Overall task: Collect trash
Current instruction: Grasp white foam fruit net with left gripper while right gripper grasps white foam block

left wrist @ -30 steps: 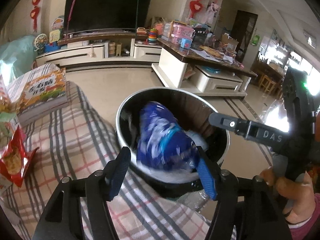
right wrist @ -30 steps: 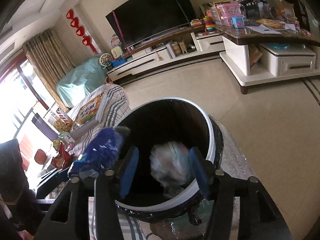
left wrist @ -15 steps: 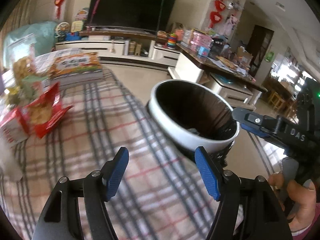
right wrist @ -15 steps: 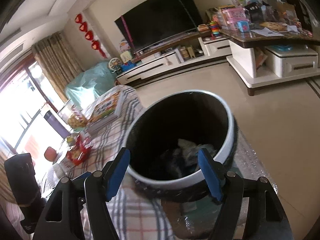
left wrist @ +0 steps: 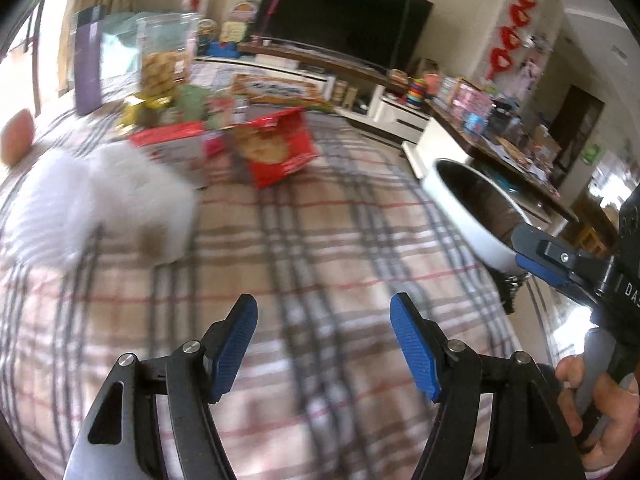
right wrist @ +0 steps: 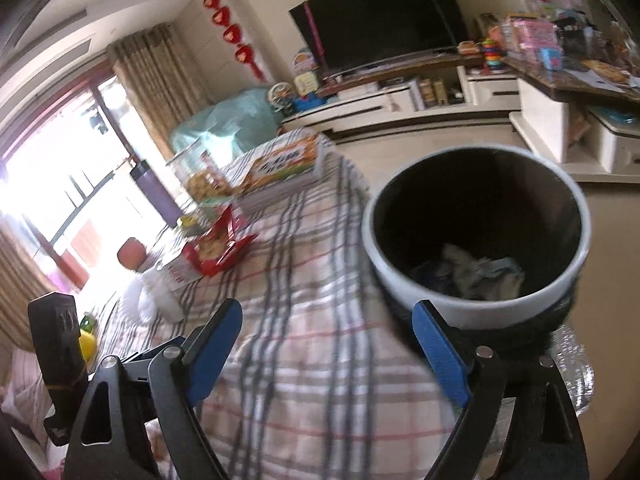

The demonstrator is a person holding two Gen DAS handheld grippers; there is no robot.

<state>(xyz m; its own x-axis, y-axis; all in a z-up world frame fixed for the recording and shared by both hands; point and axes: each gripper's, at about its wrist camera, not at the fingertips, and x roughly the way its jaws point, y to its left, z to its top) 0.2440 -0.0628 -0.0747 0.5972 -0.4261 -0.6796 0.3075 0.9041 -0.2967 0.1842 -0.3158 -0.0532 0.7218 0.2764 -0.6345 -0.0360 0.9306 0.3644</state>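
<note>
Both my tools are empty: the left tool [left wrist: 323, 340] stands with its blue pads apart over bare checked cloth, and the right tool [right wrist: 326, 344] has just been opening, wide now, with nothing between its pads, its right pad just in front of the bin [right wrist: 476, 300]. The bin, white-rimmed and dark inside, stands off the desk's edge with crumpled wrappers lying in its bottom. What I judge to be next is the red snack packet [left wrist: 280, 148], torn open and lying mid-desk beside a red-and-white carton [left wrist: 176, 148]. I expect the packet to be very light, thin, crinkly and a little slippery, so I would pinch it flat across a folded edge, not around its puffed middle. A blurred white fluffy heap [left wrist: 96, 212] nearer me may be tissue, soft and weightless. The desk [left wrist: 320, 248] wears a loose plaid cloth that could ruck under the pads. Beyond are a television [left wrist: 344, 20], a low cabinet and a bright window.
</note>
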